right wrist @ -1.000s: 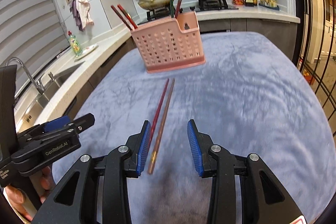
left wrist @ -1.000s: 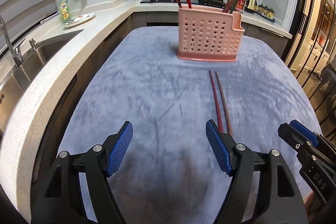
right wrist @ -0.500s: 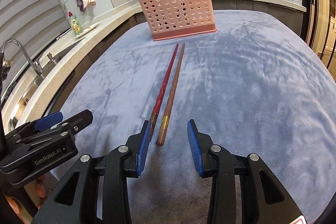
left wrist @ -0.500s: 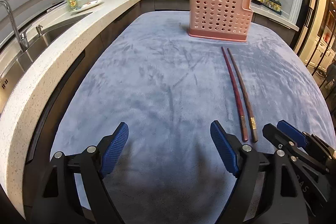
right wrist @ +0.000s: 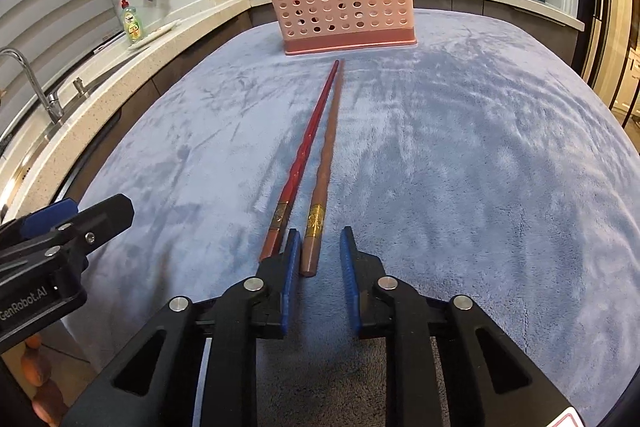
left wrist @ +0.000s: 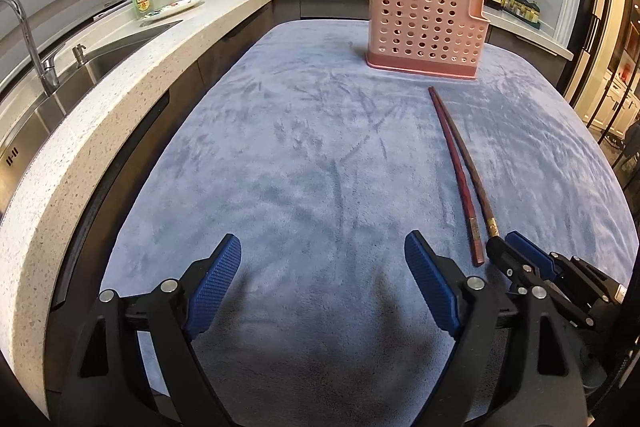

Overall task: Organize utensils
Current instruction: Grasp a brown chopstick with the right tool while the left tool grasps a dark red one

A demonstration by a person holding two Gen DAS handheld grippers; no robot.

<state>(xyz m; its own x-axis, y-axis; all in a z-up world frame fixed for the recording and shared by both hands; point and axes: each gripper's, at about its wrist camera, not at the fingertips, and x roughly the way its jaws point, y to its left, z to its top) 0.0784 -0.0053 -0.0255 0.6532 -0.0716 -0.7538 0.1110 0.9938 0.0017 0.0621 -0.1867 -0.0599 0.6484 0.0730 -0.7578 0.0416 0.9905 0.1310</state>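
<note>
We held the right hand-held gripper (right wrist: 316, 251) low over the near end of the surface (right wrist: 460, 155), which was covered with a blue-grey cloth. Its jaws were closing, and the butt end of the brown chopstick (right wrist: 326, 155) lay between the blue pads, which stood just off it on either side and did not yet press on it. The red chopstick (right wrist: 306, 147) lay just beside the brown one, on its left and outside the jaws, its butt end beside the left pad. Both chopsticks rested flat on the cloth, nearly parallel, their tips meeting close to the foot of the pink utensil holder (right wrist: 340, 3). The holder stood upright at the far end of the surface with several chopsticks already standing in it.

Our left hand-held gripper (left wrist: 322, 259) hovered over bare cloth to the left of the pair, its jaws opening wide with nothing between them. A counter with a sink (left wrist: 80, 67) ran along the left.
</note>
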